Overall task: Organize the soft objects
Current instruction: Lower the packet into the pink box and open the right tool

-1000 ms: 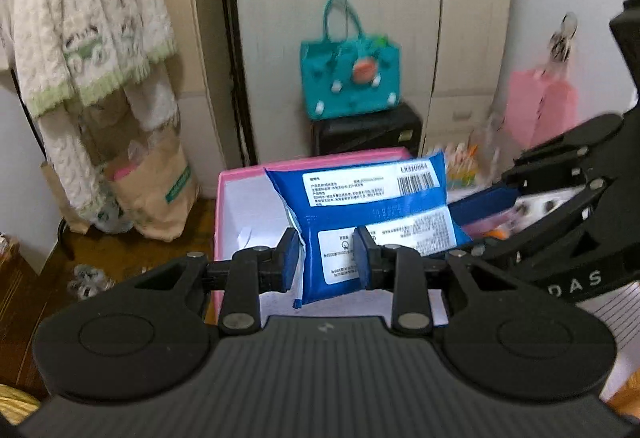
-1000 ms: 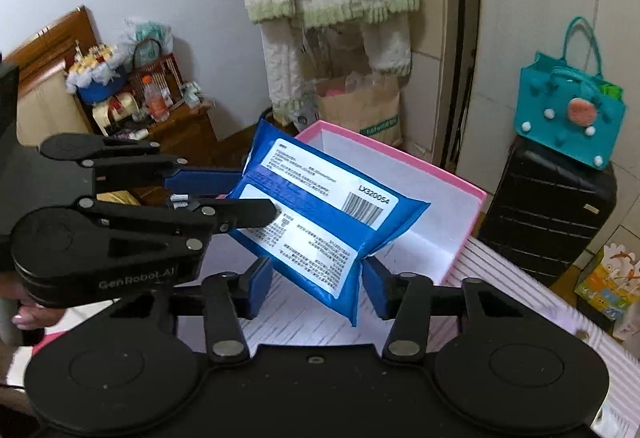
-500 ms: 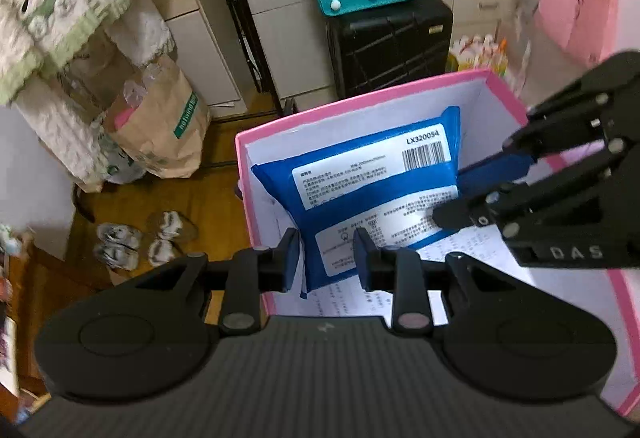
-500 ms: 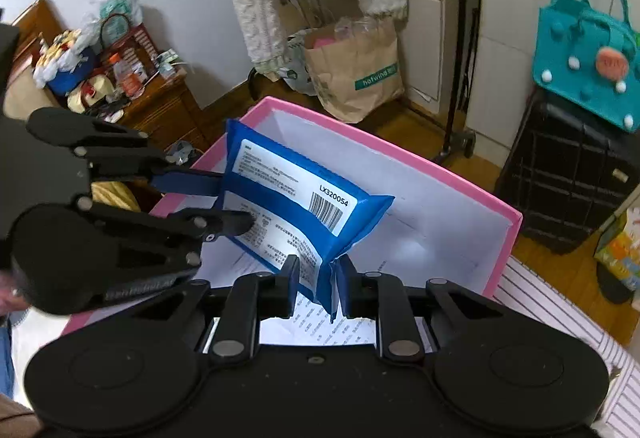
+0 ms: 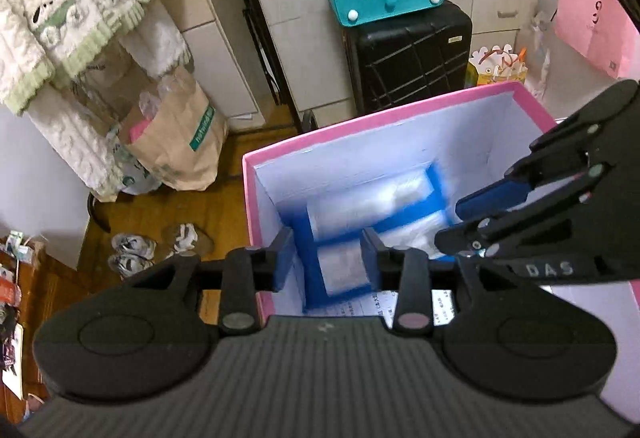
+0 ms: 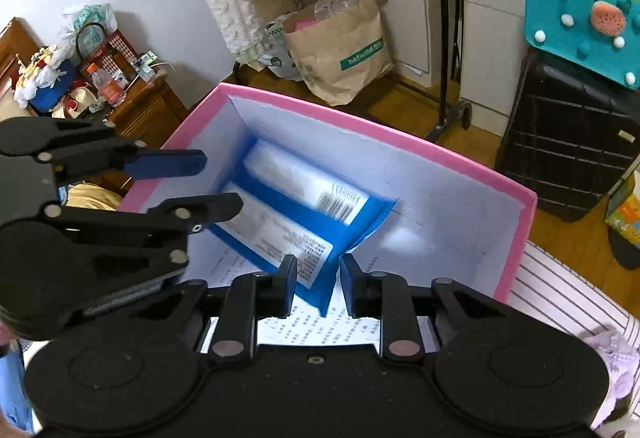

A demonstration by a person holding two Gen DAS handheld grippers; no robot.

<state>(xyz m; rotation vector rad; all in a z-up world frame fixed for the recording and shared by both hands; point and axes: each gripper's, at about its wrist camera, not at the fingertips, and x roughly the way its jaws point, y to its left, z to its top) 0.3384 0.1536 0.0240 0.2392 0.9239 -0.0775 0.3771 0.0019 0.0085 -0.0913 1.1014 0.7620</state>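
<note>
Packet (image 6: 304, 214), blue, soft: lies blurred inside the pink box (image 6: 516, 238), against its far-left corner; you have this item stowed. Lilac cloth (image 6: 608, 354) right of the box looks left to sort. Left claw (image 5: 326, 258) and right claw (image 6: 318, 284), both spread, hover above the box, gripping nothing.

We see the blue packet (image 5: 372, 214) only as a smear ahead of the left hand-held gripper (image 5: 326, 258), its print unreadable. Before the right hand-held gripper (image 6: 318, 280) its barcode (image 6: 340, 202) streaks too. We cannot tell whether it touches the pink box (image 6: 516, 238) floor, whose near edge both bodies hide.
</note>
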